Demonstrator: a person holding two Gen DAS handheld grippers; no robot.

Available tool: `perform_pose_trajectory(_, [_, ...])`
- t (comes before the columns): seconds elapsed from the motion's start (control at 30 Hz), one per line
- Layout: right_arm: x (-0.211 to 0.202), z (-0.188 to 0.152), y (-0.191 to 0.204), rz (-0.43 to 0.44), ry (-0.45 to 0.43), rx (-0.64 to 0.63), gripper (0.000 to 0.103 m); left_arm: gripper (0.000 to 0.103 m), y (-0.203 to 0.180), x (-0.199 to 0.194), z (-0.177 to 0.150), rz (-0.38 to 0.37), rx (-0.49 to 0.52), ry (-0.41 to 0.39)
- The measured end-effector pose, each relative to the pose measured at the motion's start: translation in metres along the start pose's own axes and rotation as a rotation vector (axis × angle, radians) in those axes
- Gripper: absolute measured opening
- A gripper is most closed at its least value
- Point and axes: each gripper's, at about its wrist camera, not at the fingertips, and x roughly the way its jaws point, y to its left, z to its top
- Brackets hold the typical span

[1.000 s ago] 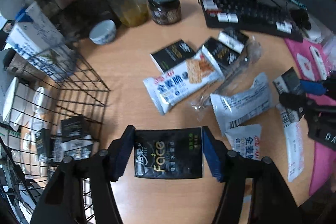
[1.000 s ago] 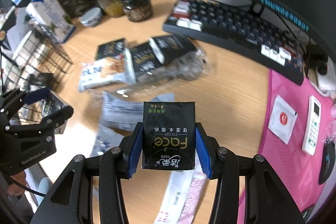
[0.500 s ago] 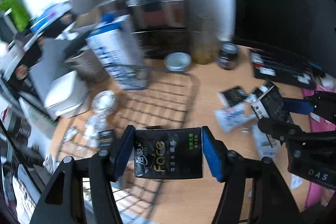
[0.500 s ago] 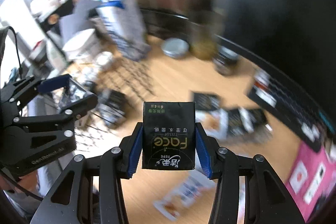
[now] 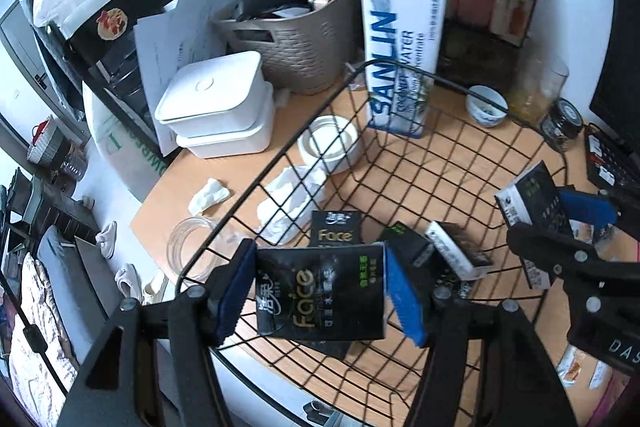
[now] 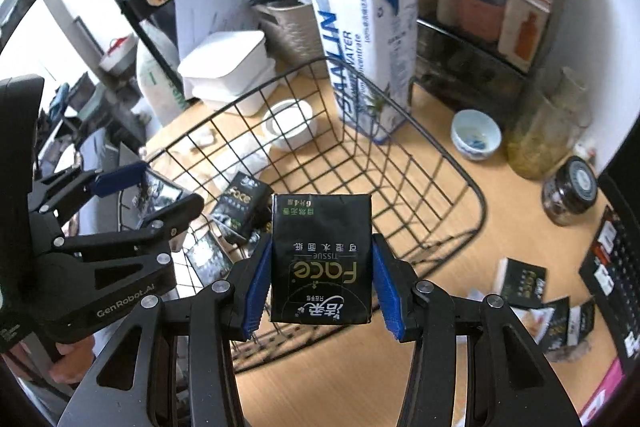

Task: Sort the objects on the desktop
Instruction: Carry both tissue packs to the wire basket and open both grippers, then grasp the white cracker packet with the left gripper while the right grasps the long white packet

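While over the wire basket (image 5: 460, 163), each hand-held gripper (left (image 5: 320, 293), right (image 6: 322, 277)) clamps a tissue pack (image 5: 320, 303).

Tissue packs (image 5: 335, 231) inside wire basket (image 5: 452, 163), carton (image 5: 402, 47) behind it

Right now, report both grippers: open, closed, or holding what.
Left gripper: closed on a black Face tissue pack, above the wire basket.
Right gripper: closed on another black Face tissue pack.
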Motion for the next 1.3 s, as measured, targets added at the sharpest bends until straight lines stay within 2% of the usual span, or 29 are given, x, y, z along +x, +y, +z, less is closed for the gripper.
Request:
perform_pose_trajectory(0.07, [0.003, 0.003, -0.001, -0.003, 0.0, 0.006, 0.049, 0.071, 0.002, 0.0, 0.0, 0.007, 0.001, -0.003])
perform_pose_trajectory(0.17, [-0.001, 0.005, 0.0, -0.029, -0.017, 0.0, 0.05, 0.079, 0.003, -0.004, -0.002, 0.007, -0.001, -0.02])
perform_pose_trajectory(0.43, [-0.02, -0.006, -0.002, -0.041, -0.027, 0.012, 0.054, 0.08, -0.008, -0.02, -0.007, 0.012, 0.016, -0.043])
perform_pose_trajectory(0.6, [-0.054, -0.031, -0.014, -0.081, -0.043, 0.026, 0.054, 0.08, -0.028, -0.04, -0.015, 0.0, 0.054, -0.075])
perform_pose_trajectory(0.83, [-0.103, -0.085, -0.047, -0.148, -0.053, 0.107, 0.054, 0.08, -0.088, -0.074, -0.036, -0.069, 0.139, -0.122])
perform_pose_trajectory(0.93, [-0.124, -0.117, -0.066, -0.182, -0.061, 0.159, 0.054, 0.08, -0.124, -0.083, -0.05, -0.107, 0.189, -0.132])
perform_pose_trajectory(1.07, [-0.143, -0.165, -0.094, -0.221, -0.054, 0.251, 0.054, 0.08, -0.17, -0.087, -0.068, -0.165, 0.254, -0.12])
perform_pose_trajectory(1.3, [-0.155, -0.236, -0.134, -0.29, -0.028, 0.39, 0.054, 0.08, -0.23, -0.079, -0.101, -0.204, 0.361, -0.073])
